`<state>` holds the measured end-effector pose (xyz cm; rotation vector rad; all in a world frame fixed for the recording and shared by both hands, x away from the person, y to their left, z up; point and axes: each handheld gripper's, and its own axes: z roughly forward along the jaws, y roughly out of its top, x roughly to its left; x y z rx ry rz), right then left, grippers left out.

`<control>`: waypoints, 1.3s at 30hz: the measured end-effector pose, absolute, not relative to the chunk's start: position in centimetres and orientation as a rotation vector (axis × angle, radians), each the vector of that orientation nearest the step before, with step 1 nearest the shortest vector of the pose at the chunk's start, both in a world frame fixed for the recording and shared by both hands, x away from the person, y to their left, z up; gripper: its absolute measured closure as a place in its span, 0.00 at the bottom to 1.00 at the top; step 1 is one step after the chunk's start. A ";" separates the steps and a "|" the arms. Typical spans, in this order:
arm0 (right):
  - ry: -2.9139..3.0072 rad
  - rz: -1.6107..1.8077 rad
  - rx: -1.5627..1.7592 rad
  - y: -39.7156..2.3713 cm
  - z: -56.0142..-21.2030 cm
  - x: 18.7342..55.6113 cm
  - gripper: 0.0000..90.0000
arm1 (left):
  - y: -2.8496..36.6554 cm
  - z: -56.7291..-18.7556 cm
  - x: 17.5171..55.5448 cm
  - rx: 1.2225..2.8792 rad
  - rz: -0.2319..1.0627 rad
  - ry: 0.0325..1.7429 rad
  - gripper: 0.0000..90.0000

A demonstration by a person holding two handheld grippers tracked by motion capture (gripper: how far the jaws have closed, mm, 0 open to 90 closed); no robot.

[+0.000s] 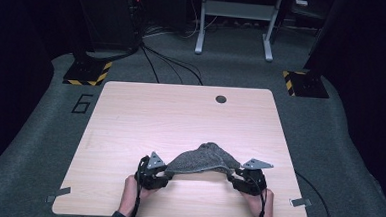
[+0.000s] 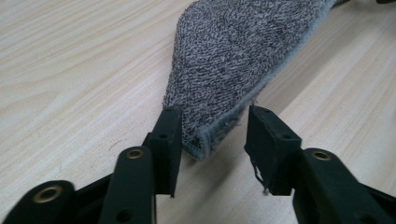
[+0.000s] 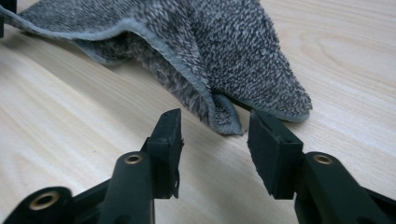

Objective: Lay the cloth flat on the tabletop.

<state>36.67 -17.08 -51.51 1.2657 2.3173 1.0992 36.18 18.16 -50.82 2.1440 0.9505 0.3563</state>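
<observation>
A grey towel (image 1: 203, 160) lies bunched at the near middle of the wooden table (image 1: 145, 116). Left gripper (image 1: 163, 176): jaws apart, a towel corner between them, not pinched. Right gripper (image 1: 233, 177): jaws apart, just short of the towel's right corner.

Dark room, grey carpet (image 1: 39, 140), pale wooden table (image 1: 180, 113), white metal frame (image 1: 235, 20) behind.

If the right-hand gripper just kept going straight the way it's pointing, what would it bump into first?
Most likely the grey towel: its folded corner lies just ahead of the right gripper, whose fingers stand open and apart from it. How wide the remaining gap is cannot be judged.
</observation>
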 end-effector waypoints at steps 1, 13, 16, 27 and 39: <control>2.317 1.099 1.266 -17.1 -51.5 36.7 0.63 | 18.1 -50.9 36.2 2.148 0.360 0.944 0.65; 2.330 1.084 1.221 -16.5 -52.0 37.9 0.75 | 18.2 -51.6 36.7 2.109 0.367 0.961 0.97; 2.329 1.094 1.213 -16.7 -52.0 37.5 0.73 | 18.5 -51.5 36.7 2.112 0.377 0.962 0.97; 2.349 1.078 1.128 -16.2 -52.3 37.1 0.98 | 18.8 -51.5 36.5 2.097 0.379 0.964 0.97; 2.235 1.204 1.104 -17.5 -47.3 34.4 0.99 | 20.1 -48.9 34.3 2.012 0.393 0.933 0.98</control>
